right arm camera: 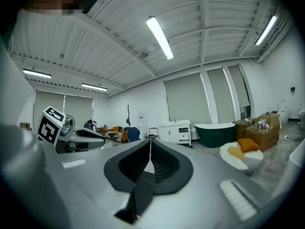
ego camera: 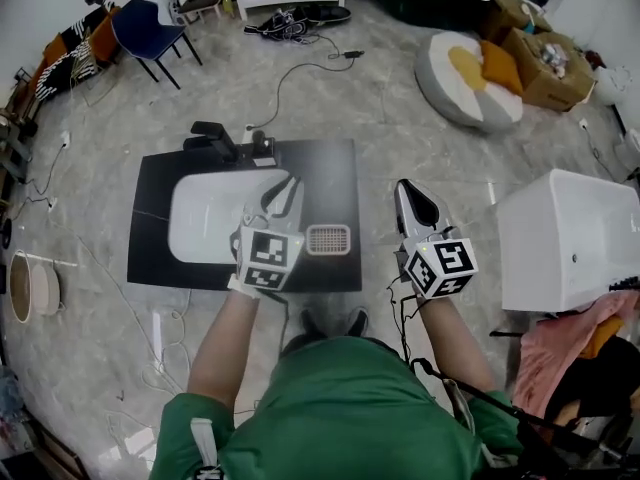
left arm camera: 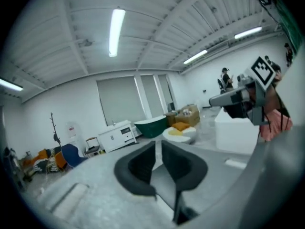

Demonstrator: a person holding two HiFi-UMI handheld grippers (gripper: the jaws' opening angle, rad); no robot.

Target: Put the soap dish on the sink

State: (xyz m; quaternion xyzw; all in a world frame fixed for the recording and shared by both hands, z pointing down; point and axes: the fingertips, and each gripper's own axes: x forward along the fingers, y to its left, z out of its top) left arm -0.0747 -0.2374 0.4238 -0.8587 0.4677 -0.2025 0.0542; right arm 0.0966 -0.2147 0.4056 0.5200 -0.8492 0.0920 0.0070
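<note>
Soap dish [ego camera: 328,239] nr sink [ego camera: 200,218] rim; left tongs [ego camera: 285,190] apart; right tongs [ego camera: 409,192] together; both empty

The person wore a green shirt [ego camera: 340,408] with short sleeves and dark shoes [ego camera: 330,323], nothing fancy. The left gripper [ego camera: 281,186] and the right gripper [ego camera: 409,190] were the same build: pale silvery-grey shells tapering to a point, lined black on the inner side. Up close in the gripper views, the black pads [right arm camera: 164,165] looked ribbed and sat in a rounded dark collar. Each gripper carried a white cube with black square markers, the left cube [ego camera: 268,259] and the right cube [ego camera: 441,267]. A thin black cable [ego camera: 470,396] ran from the right gripper across the shirt. Something white, couldn't tell what, sat on the left sleeve.
</note>
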